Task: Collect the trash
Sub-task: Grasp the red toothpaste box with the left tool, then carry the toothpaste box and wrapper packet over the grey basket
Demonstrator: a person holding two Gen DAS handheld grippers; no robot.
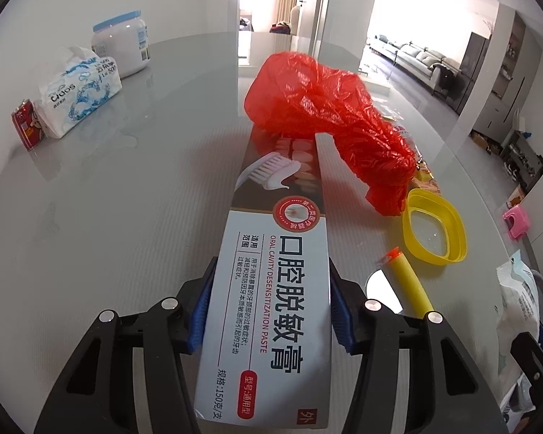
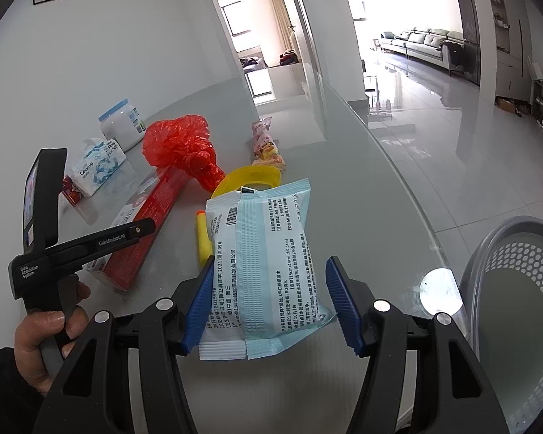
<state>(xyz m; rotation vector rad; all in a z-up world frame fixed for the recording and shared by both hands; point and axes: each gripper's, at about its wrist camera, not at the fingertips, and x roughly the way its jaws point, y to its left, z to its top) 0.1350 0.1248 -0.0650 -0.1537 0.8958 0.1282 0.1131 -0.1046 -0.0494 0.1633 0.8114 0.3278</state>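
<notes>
Left gripper (image 1: 268, 311): blue fingers (image 1: 199, 311) pressed against both long sides of a toothpaste box (image 1: 271, 289), which lies lengthwise on the bench (image 1: 126, 217). Right gripper (image 2: 271, 303): fingers (image 2: 199, 303) partly open around a pale blue wet-wipe packet (image 2: 268, 260); left pad touches the packet, right pad appears to stand just off it, so a firm hold cannot be confirmed.

A person's hand (image 2: 43, 336) grips the left tool's handle at lower left of the right wrist view.

Bench surface is grey, glossy glass, reflective, with a curved edge. Grey perforated basket (image 2: 506, 289) sits at the near right edge.

Just beyond the packet: yellow foam dart (image 2: 202, 238) with orange tip, then a yellow plastic ring-shaped lid (image 1: 434, 228). A crumpled red plastic bag (image 1: 325, 115) rests on the far end of the toothpaste box. A pink snack wrapper (image 2: 266, 144) lies beyond the bag.

Far left by the white wall: small red can (image 1: 25, 126), tissue pack (image 1: 76, 97), white jar with blue lid (image 1: 121, 45).

Beyond: open doorway, pale tiled floor (image 2: 452, 144), grey-green sofa (image 2: 423, 45), pink stool (image 1: 516, 222).
</notes>
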